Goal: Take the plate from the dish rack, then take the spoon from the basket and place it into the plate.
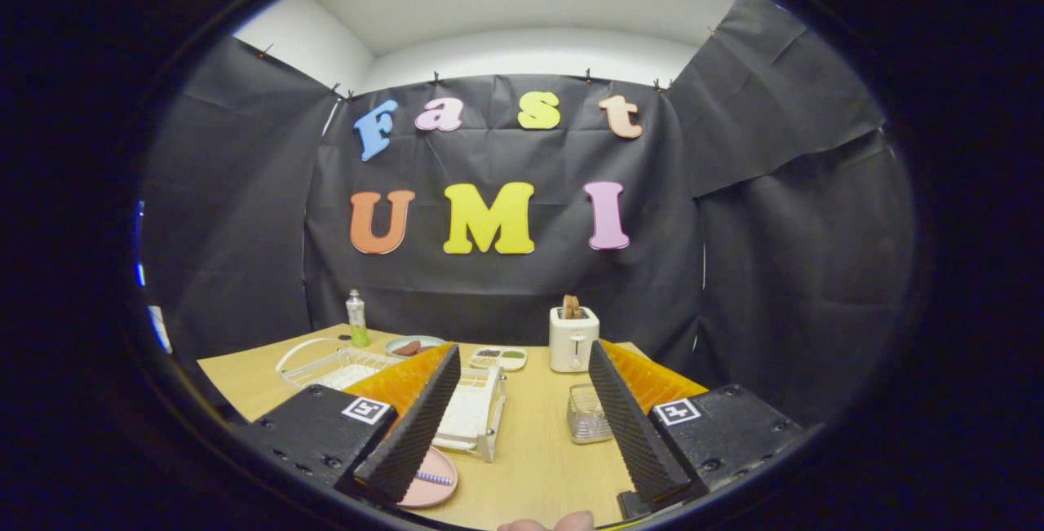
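Spoon (433, 478) on plate (440, 488) beside the gripper (522, 466)'s empty, spread jaws.

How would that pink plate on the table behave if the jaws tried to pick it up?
The pink plate lies flat on the table, so its low rim probably gives little to grab. It looks smooth, maybe slippery. A spoon rests on it and could slide off if tilted. The gripper is open.

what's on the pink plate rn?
A spoon lies on the pink plate. The left finger covers the plate's near side, so anything there is hidden. The gripper is open, holding nothing.
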Demonstrator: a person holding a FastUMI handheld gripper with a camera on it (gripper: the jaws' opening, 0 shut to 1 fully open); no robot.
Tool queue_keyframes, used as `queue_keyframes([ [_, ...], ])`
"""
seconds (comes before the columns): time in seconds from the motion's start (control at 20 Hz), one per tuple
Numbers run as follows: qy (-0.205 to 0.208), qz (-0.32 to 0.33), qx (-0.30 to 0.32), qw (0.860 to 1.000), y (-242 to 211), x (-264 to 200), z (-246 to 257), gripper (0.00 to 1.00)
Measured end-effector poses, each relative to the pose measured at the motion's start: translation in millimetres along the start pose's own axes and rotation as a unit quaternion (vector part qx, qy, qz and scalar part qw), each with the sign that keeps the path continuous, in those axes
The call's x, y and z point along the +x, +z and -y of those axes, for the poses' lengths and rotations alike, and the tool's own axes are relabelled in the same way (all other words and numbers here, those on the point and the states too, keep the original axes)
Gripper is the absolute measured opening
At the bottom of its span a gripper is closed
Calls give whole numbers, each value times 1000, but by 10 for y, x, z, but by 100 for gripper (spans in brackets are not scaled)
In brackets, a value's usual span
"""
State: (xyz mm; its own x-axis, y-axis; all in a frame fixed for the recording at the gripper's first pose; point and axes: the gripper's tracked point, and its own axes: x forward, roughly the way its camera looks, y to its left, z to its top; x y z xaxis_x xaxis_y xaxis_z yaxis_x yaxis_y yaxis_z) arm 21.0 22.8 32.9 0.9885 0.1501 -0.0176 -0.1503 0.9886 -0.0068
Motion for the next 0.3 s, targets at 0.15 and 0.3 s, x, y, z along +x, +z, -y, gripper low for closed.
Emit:
queue_keyframes([
  [0.15, -1, -6, -2, 1000, -46, 71, -68, 100],
  [0.3, 3, -14, -2, 1000, -48, 77, -78, 100],
])
